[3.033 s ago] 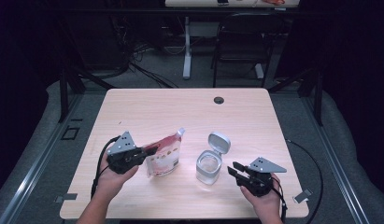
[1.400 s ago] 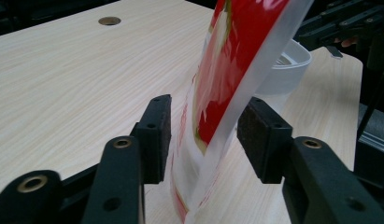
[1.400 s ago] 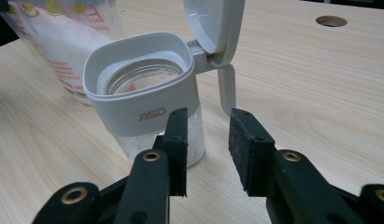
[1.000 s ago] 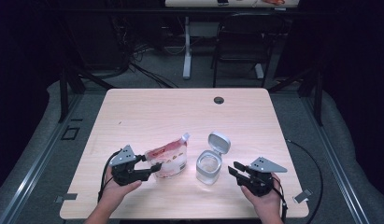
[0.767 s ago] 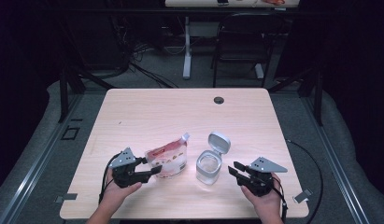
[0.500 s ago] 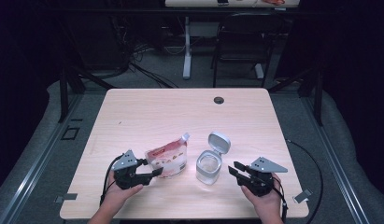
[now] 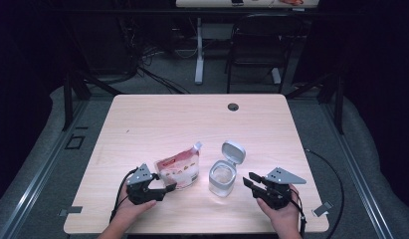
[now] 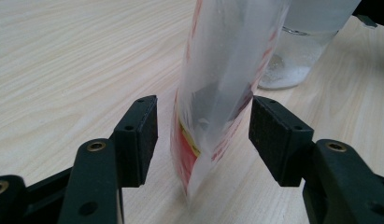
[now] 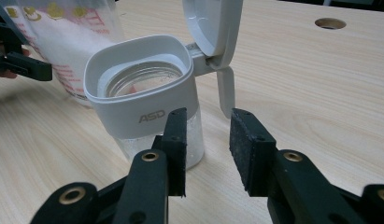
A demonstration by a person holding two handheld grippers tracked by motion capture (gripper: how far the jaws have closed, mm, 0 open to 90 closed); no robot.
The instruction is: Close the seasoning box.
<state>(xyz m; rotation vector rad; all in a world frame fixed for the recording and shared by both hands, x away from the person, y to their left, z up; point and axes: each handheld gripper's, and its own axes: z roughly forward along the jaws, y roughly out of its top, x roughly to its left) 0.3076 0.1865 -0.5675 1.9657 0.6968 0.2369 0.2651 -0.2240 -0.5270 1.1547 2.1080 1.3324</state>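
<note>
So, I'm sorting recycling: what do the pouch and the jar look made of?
Pouch: thin glossy plastic film, apparently; its edge is translucent with red print. Jar: clear body, glass or hard plastic, hard to tell; its collar and flip lid look matte white plastic.

The pouch (image 8: 217,93) runs off the top edge in the left gripper view, its print a blur (no word readable). Behind it at one o'clock, the jar (image 8: 302,51) is half hidden, its top cut off too.
</note>
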